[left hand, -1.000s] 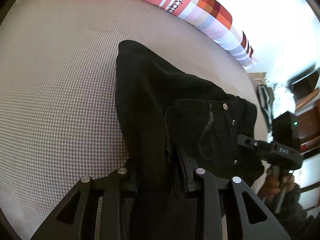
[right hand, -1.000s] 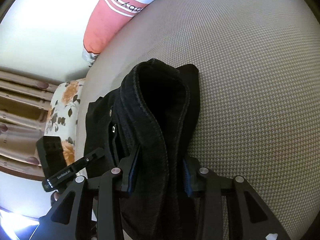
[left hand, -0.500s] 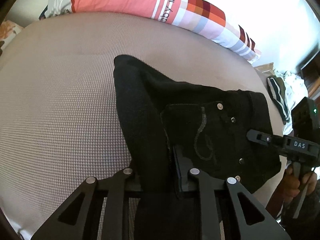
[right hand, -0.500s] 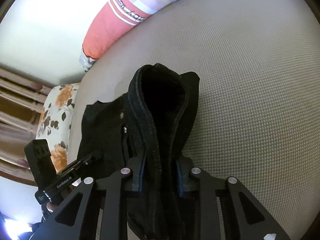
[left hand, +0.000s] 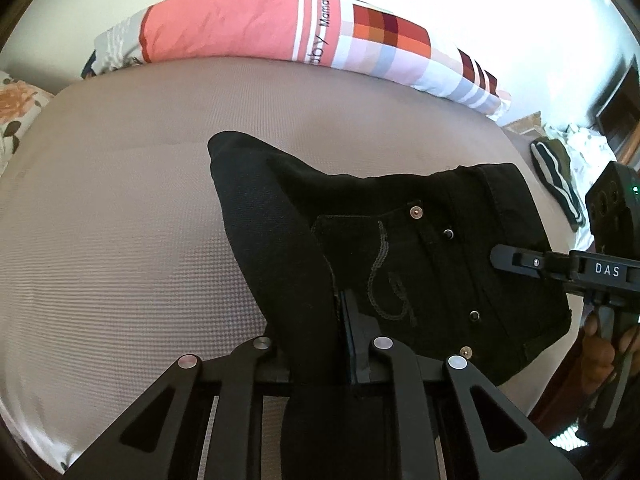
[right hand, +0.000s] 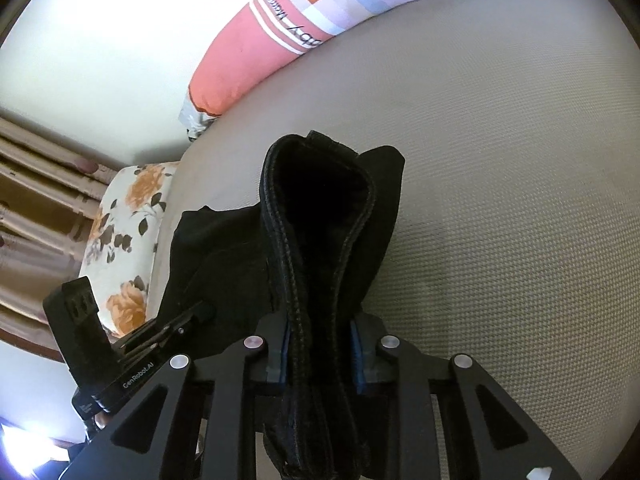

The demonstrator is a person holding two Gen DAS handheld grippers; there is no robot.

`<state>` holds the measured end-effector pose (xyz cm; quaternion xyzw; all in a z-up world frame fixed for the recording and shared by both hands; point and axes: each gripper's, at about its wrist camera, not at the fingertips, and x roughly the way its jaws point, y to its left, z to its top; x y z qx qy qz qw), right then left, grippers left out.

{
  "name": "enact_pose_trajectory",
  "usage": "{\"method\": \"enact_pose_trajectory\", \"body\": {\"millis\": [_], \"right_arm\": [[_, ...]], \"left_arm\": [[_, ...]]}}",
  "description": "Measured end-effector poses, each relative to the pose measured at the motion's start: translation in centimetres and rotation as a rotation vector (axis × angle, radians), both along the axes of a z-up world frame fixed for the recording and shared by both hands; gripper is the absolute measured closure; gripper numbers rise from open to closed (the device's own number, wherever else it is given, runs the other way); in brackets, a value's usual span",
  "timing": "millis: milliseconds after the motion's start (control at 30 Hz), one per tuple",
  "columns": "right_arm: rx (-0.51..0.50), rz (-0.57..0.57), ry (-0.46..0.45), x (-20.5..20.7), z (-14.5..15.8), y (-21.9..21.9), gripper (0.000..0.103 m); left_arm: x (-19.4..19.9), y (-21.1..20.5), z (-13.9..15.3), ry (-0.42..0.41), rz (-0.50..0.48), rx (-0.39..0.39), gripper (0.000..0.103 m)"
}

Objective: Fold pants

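Black pants (left hand: 400,264) pinched by left gripper (left hand: 320,344) and right gripper (right hand: 320,344), "DAS" and "GenRobot.AI" printed on grippers, pillow (left hand: 248,28) lettered "Mama" beyond both

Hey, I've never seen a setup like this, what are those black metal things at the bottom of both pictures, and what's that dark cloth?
Those are two hand-held grippers; a person carries one in each hand, and each has a fisheye camera looking along its fingers. One picture comes from the left gripper, the other from the right gripper. Each is shut on a bunch of the black pants, which otherwise lie on a beige bed. A pink and checked pillow lies at the far edge. In the left view, the right gripper shows from the side.
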<state>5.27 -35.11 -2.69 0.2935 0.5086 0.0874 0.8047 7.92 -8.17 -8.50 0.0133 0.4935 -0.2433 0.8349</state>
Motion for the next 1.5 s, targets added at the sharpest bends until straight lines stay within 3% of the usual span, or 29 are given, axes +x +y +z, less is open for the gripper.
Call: {"method": "enact_pose_trajectory", "body": {"millis": [567,833,1500], "right_arm": [[0.013,0.05,-0.023,4.6,1.1,1.9,0.081],[0.012,0.04,-0.03,4.4,1.0,2.5,0.081],[-0.032,0.029,-0.04,15.0,0.1,2.5,0.081]], "left_arm": [[3.1,2.0,2.3,-0.04,0.052,0.013,0.086],[5.9,2.7,2.6,-0.039,0.075,0.009,0.086],[16.1,2.4,1.5,-0.073,0.117,0.009,0.086]]}}
